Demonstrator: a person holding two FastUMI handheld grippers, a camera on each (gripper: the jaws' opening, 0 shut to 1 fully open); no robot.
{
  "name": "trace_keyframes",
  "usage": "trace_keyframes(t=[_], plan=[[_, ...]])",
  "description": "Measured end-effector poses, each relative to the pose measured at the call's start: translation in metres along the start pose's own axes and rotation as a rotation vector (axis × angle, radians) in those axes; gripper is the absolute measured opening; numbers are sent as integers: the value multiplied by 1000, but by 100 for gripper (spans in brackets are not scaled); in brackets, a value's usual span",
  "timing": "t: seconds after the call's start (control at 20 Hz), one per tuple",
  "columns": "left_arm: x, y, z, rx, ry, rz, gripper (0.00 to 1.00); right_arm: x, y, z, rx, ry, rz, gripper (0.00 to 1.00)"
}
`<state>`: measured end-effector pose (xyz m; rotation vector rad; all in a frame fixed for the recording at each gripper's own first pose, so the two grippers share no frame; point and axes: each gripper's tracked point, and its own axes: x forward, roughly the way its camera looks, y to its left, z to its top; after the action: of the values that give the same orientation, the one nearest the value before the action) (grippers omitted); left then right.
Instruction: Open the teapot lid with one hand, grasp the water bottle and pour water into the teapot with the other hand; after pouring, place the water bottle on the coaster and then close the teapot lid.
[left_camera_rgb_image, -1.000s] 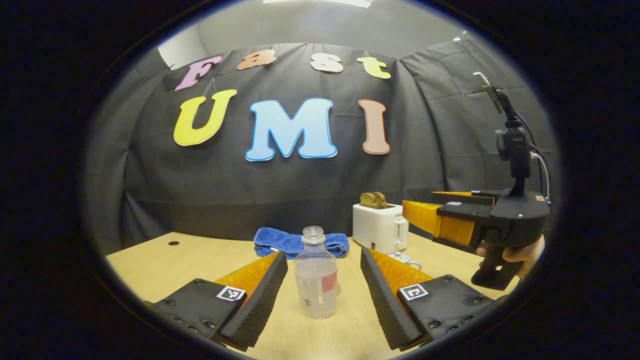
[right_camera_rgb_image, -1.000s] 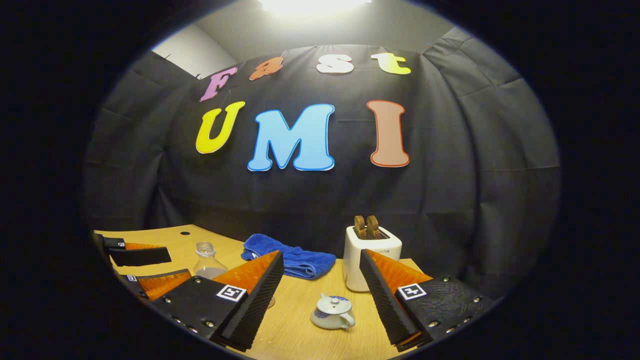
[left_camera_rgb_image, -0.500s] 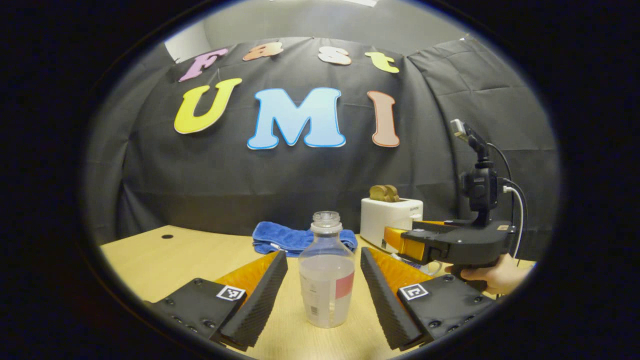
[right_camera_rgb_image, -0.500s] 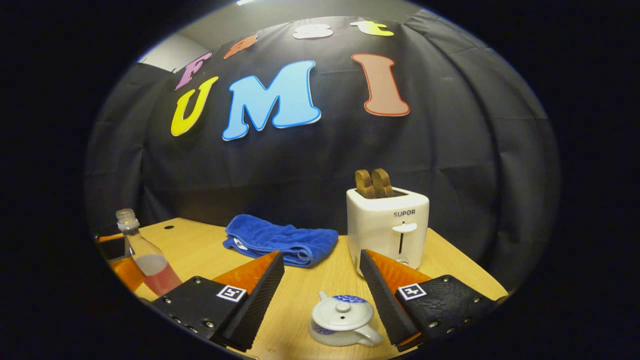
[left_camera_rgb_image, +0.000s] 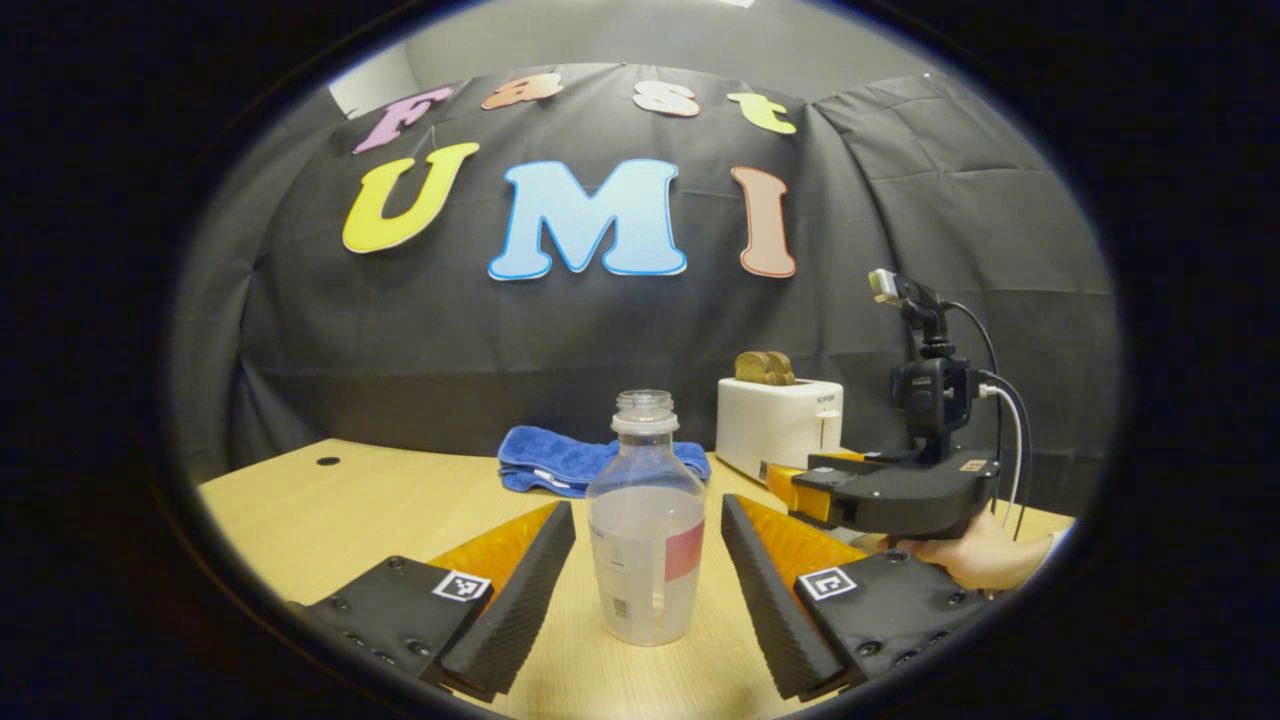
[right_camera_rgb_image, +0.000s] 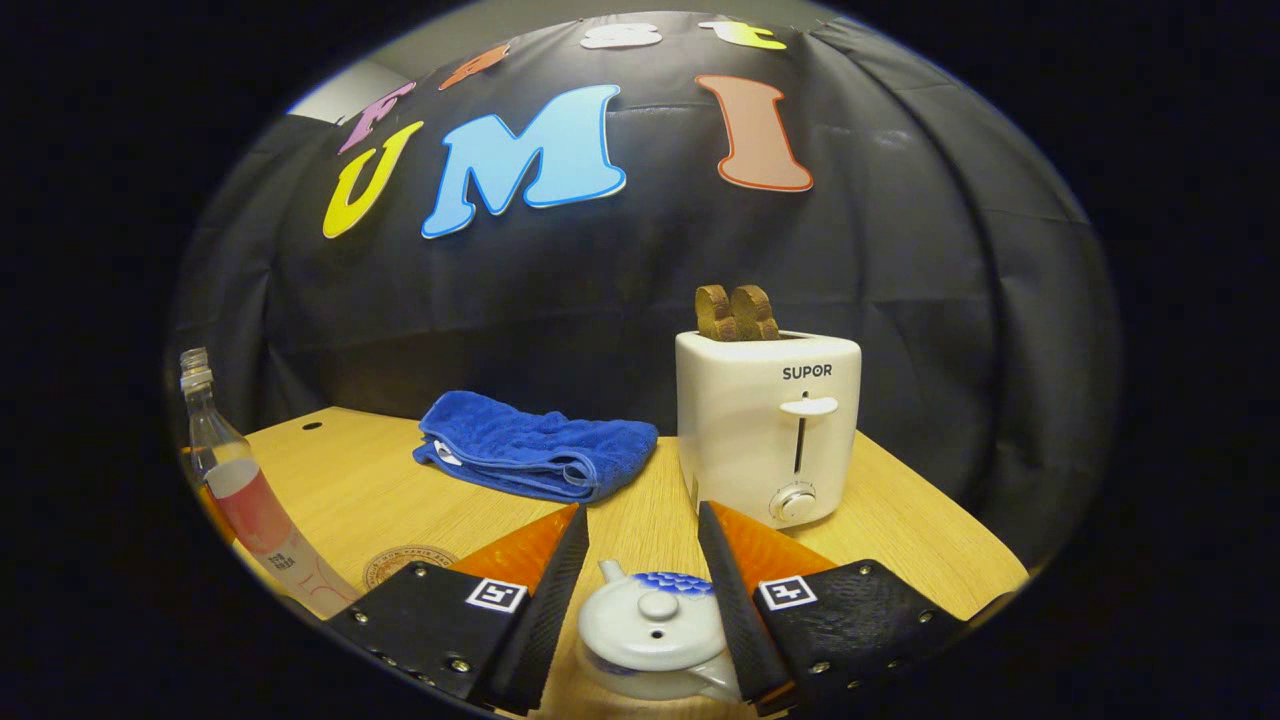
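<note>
**Both grippers poised over bottle and teapot**

Nearest to me on my left gripper (left_camera_rgb_image: 648, 590), the jaws are spread wide with the clear plastic water bottle (left_camera_rgb_image: 646, 530) standing upright between them; neither finger touches it. The bottle is uncapped, partly filled, and wears a label with a red patch.

My right gripper (right_camera_rgb_image: 640, 600) also has its jaws spread, one on either side of the small white ceramic teapot with blue pattern (right_camera_rgb_image: 655, 630). The round lid with its knob (right_camera_rgb_image: 658, 606) sits on the pot. I cannot tell whether the fingers touch the pot's sides.

In the right gripper view, a round brown coaster (right_camera_rgb_image: 405, 565) lies on the light wooden table (right_camera_rgb_image: 350, 490) just left of that gripper, with the bottle beyond it at the left edge.

Farther back lies a folded blue towel (right_camera_rgb_image: 530, 455), and to its right stands a white toaster (right_camera_rgb_image: 768, 425) holding two brown slices (right_camera_rgb_image: 735, 312), near the table's far edge.
</note>
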<state>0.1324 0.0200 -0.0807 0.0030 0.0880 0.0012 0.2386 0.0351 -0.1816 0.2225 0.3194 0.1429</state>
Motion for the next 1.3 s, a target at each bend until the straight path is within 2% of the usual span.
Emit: trace_keyframes(t=[0.05, 0.1, 0.15, 0.2, 0.45, 0.5, 0.55, 0.6, 1.0, 1.2, 1.25, 1.3], plan=[[0, 0, 0, 0, 0, 1, 99, 2, -1, 2, -1, -4, -4, 70], [-1, 0, -1, -2, -1, 0, 99, 2, -7, 1, -4, -2, -22, 65], [1, 1, 0, -4, -3, 1, 99, -2, -6, -2, 0, 14, -21, 50], [0, 2, 0, -4, -4, 5, 99, 0, -7, -4, 9, 29, -25, 43], [0, 2, -2, -6, 2, 7, 99, 0, -4, -3, -41, 34, -35, 44], [0, 2, -1, -5, 1, 7, 99, 6, -8, 14, -33, 22, -43, 44], [0, 3, -1, -4, 1, 7, 99, 7, -7, -4, -28, 36, -43, 34], [0, 3, -2, -3, 1, 8, 99, 5, -8, -1, -16, 39, -39, 24], [1, 5, -7, -6, 12, 14, 99, 1, -5, -1, -16, 43, -10, 24], [1, 5, -7, -1, 13, 13, 99, 1, -11, 0, -41, 13, -46, 24], [2, 5, -6, 1, 11, 15, 99, 6, -10, 0, -36, 25, -34, 9], [1, 5, -6, 3, 9, 17, 99, 1, -9, 2, -22, 21, -27, 10]])
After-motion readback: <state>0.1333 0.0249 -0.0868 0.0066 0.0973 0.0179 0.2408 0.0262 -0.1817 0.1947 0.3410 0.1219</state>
